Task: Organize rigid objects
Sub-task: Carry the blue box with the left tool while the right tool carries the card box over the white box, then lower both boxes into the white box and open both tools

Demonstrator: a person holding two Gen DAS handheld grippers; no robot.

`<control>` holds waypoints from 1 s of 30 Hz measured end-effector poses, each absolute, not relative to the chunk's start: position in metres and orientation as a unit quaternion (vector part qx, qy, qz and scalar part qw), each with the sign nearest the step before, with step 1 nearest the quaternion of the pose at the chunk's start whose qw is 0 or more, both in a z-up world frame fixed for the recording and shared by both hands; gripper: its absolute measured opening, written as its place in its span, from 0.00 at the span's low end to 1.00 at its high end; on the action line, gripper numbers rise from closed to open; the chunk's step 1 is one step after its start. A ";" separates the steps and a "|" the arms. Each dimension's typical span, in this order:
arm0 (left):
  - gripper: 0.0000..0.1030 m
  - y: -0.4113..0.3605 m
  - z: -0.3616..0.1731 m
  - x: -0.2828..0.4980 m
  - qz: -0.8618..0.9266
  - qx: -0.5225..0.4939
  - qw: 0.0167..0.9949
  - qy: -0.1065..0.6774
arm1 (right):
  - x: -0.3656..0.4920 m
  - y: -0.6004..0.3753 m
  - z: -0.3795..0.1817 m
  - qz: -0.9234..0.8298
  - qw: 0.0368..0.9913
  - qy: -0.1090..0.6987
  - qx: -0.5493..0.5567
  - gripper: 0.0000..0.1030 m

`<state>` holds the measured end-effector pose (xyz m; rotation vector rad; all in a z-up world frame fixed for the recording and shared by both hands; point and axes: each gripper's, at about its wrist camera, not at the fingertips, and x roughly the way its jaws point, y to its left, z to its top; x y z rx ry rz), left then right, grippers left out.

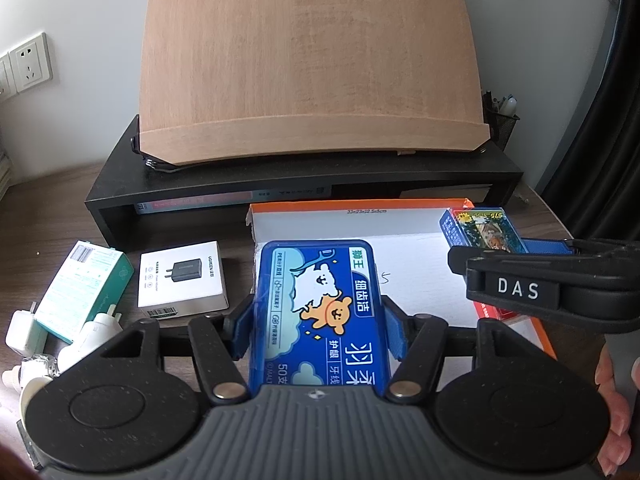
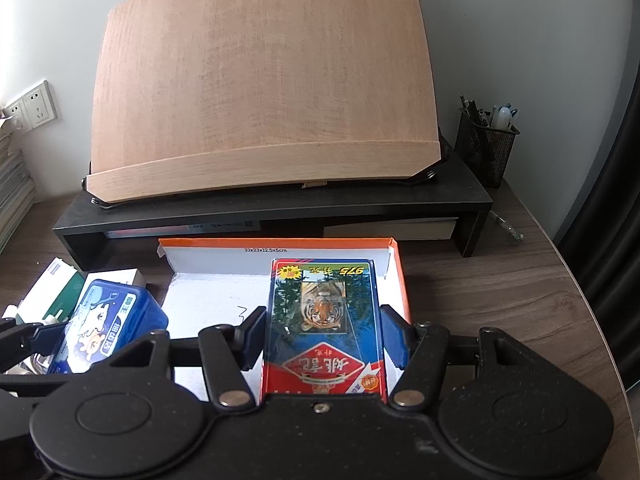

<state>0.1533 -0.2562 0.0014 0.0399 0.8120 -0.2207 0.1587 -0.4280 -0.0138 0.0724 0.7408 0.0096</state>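
Left gripper (image 1: 318,330) clamps my blue floss box (image 1: 316,312) | right gripper (image 2: 324,338) clamps card pack (image 2: 326,320) | both over empty orange-rimmed tray (image 2: 280,243) | left: charger box (image 1: 182,278), green box (image 1: 86,288), plugs (image 1: 24,330) on desk

Tilted wooden board (image 2: 264,92) on black riser (image 2: 280,208); mesh pen cup (image 2: 486,148); wall sockets (image 1: 30,65).
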 end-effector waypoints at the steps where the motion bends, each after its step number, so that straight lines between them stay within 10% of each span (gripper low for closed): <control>1: 0.62 -0.256 0.001 0.154 -0.107 0.020 0.912 0.394 | 0.159 -0.428 -0.014 0.004 0.931 0.363 0.035 0.69; 30: 0.62 -0.262 -0.021 0.193 -0.130 0.019 0.899 0.419 | 0.194 -0.429 -0.030 -0.022 0.924 0.382 0.025 0.70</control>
